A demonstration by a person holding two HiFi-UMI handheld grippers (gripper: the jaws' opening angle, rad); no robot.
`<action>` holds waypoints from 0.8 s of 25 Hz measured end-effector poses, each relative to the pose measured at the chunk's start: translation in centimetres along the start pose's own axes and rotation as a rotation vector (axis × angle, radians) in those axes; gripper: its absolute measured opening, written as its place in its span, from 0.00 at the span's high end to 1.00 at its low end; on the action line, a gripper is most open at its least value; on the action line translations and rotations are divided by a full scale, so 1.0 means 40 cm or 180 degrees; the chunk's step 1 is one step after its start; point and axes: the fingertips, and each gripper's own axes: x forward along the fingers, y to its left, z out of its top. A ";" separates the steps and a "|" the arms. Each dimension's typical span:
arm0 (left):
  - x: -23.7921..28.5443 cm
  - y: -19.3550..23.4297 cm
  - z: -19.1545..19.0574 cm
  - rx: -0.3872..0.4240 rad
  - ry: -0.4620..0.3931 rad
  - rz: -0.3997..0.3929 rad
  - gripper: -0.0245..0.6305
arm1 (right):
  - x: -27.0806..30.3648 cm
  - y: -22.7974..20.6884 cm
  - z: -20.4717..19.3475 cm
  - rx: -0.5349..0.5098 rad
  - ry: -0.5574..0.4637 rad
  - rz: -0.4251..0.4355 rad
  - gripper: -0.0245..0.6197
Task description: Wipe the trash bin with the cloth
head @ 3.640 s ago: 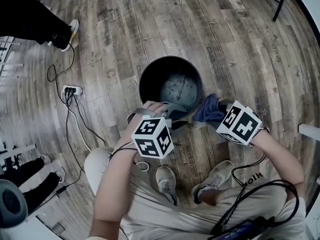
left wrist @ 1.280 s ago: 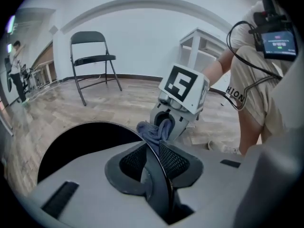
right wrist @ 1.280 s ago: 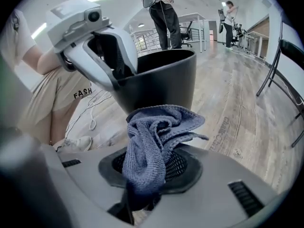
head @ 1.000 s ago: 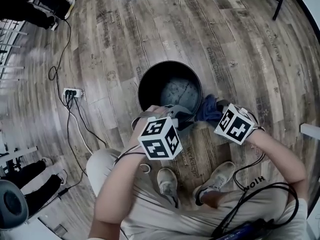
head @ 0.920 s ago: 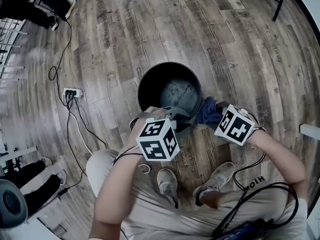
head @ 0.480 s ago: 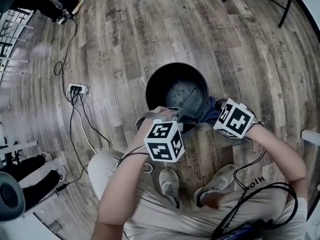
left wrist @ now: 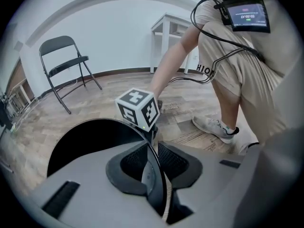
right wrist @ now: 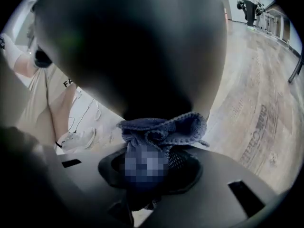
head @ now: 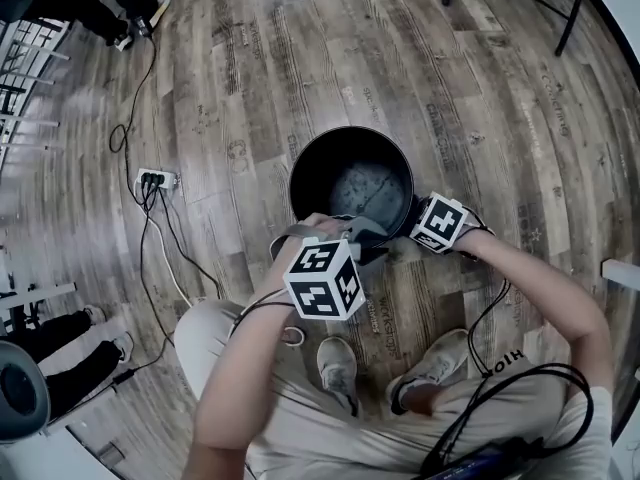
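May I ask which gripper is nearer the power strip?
Left. The left gripper, its jaws just closing on the near rim of the trash bin, is closer to the power strip; the right gripper, holding the cloth, is farther off, at the bin's opposite side.

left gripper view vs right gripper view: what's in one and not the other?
Left gripper view only: the left tool, whose jaws have just been closing on the rim of the bin between them; a chair; a white table. Right gripper view only: the right tool shut on the cloth, at the bin's outer wall. Both: bin, wood floor, the person's shoe.
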 end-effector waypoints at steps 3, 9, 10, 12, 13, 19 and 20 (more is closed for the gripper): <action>-0.001 0.004 0.000 -0.0093 -0.0011 -0.0001 0.84 | 0.074 -0.047 -0.034 0.0044 0.0125 -0.0130 0.79; -0.006 -0.001 -0.004 -0.0167 -0.0068 -0.0011 0.84 | 0.148 -0.079 -0.082 0.0226 0.0003 -0.0230 0.79; -0.010 0.004 -0.002 -0.0199 -0.0104 -0.0018 0.84 | 0.144 -0.078 -0.088 0.0257 -0.0012 -0.0226 0.79; -0.030 0.027 0.012 -0.0375 -0.0279 0.0029 0.81 | 0.126 -0.071 -0.105 0.0312 0.0018 -0.0228 0.79; -0.045 0.046 0.026 -0.0521 -0.0419 0.0087 0.81 | 0.113 -0.064 -0.114 0.0322 0.0043 -0.0225 0.79; -0.053 0.113 0.096 -0.1120 -0.0817 0.0274 0.67 | -0.012 -0.013 -0.152 0.0193 0.0102 -0.0098 0.79; -0.038 0.115 0.092 -0.1171 -0.0739 0.0311 0.67 | -0.038 -0.010 -0.157 0.0173 0.0106 -0.0084 0.79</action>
